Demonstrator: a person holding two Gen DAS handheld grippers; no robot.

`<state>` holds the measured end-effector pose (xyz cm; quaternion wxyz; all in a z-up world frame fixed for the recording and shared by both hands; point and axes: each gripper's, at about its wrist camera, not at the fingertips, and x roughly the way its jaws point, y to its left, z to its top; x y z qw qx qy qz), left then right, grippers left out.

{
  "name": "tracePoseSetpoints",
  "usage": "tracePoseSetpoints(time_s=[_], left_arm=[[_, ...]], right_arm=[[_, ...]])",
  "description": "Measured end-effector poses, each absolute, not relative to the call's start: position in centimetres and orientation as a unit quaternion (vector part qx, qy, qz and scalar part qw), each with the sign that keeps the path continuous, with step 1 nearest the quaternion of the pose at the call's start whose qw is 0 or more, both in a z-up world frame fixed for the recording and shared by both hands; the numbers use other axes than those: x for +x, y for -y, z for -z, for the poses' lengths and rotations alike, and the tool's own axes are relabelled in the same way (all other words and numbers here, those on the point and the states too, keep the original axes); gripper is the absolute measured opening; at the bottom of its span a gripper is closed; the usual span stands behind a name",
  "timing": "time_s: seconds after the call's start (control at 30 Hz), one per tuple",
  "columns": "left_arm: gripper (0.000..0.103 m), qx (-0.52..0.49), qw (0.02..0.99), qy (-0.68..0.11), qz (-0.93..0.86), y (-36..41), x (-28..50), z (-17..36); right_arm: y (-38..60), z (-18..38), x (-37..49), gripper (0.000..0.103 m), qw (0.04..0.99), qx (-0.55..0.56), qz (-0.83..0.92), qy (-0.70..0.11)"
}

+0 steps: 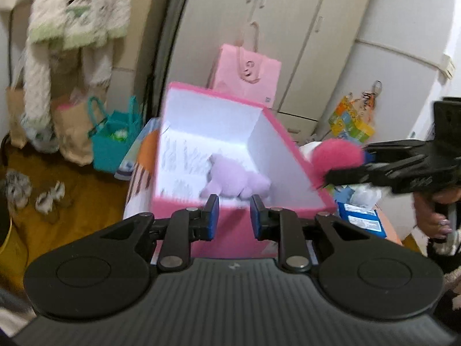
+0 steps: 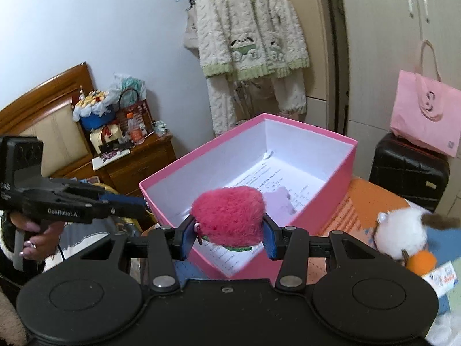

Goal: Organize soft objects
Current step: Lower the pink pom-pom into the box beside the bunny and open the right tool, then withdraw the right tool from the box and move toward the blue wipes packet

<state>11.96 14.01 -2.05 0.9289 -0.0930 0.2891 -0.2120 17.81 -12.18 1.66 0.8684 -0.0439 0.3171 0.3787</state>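
A pink box (image 1: 288,150) with a white inside stands open; it also shows in the right wrist view (image 2: 343,170). A pale purple soft toy (image 1: 233,178) lies inside it on printed paper and is partly visible in the right wrist view (image 2: 278,201). My left gripper (image 1: 234,216) is open and empty, just at the box's near wall. My right gripper (image 2: 229,233) is shut on a fluffy red-pink soft toy (image 2: 229,214) at the box's near corner; the same toy shows in the left wrist view (image 1: 337,154). A white duck plush (image 2: 403,236) lies right of the box.
A pink paper bag (image 2: 426,115) sits on a black suitcase (image 2: 409,170) behind the box. A fluffy white jacket (image 2: 250,28) hangs on the wall. A teal bag (image 1: 115,141) and brown paper bags stand on the floor. A wooden nightstand (image 2: 138,161) holds clutter.
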Motion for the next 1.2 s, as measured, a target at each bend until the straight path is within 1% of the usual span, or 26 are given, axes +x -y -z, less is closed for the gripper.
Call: tracePoseSetpoints(time_s=[0.07, 0.17, 0.23, 0.33, 0.43, 0.53, 0.6, 0.67, 0.7, 0.73, 0.8, 0.87, 1.2], left_arm=[[0.025, -0.062, 0.927, -0.292, 0.228, -12.9, 13.3, 1.0], [0.025, -0.014, 0.927, -0.309, 0.212, -11.2, 15.7, 0.7], [0.025, 0.002, 0.918, -0.339, 0.205, -10.1, 17.9, 1.1], [0.025, 0.002, 0.9, -0.38, 0.214, -9.5, 20.7, 2.1], [0.025, -0.004, 0.886, -0.405, 0.224, -9.2, 22.3, 2.6], [0.026, -0.012, 0.875, -0.425, 0.231, -9.1, 23.5, 2.9], [0.028, -0.009, 0.875, -0.427, 0.229, -8.8, 23.5, 3.0], [0.035, -0.011, 0.873, -0.429, 0.229, -8.7, 23.7, 3.1], [0.037, -0.016, 0.873, -0.431, 0.23, -8.7, 23.7, 3.1], [0.041, -0.02, 0.872, -0.431, 0.231, -8.8, 23.7, 3.1], [0.042, -0.026, 0.872, -0.432, 0.23, -8.8, 23.7, 3.0], [0.046, -0.027, 0.871, -0.432, 0.231, -8.9, 23.4, 2.6], [0.06, -0.023, 0.871, -0.42, 0.255, -8.3, 20.4, -0.5]], right_arm=[[10.9, -1.2, 18.3, 0.052, 0.862, -0.063, -0.384, -0.324], [9.3, -0.5, 19.5, 0.052, 0.854, -0.088, -0.385, -0.337], [8.5, 0.1, 20.5, 0.052, 0.848, -0.099, -0.383, -0.353], [7.6, 1.2, 22.1, 0.052, 0.84, -0.115, -0.376, -0.375], [6.8, 2.1, 23.7, 0.053, 0.824, -0.129, -0.379, -0.402], [5.9, 2.6, 24.8, 0.055, 0.816, -0.145, -0.377, -0.413], [5.3, 2.8, 25.0, 0.06, 0.813, -0.168, -0.375, -0.412], [5.1, 2.7, 25.3, 0.064, 0.813, -0.174, -0.374, -0.412], [5.2, 2.6, 25.2, 0.066, 0.816, -0.172, -0.371, -0.409], [5.3, 2.6, 25.2, 0.067, 0.817, -0.173, -0.369, -0.407], [5.6, 2.4, 24.6, 0.067, 0.822, -0.178, -0.365, -0.399], [5.8, 2.0, 24.1, 0.067, 0.825, -0.182, -0.361, -0.394], [7.4, -1.0, 20.4, 0.07, 0.848, -0.188, -0.339, -0.361]])
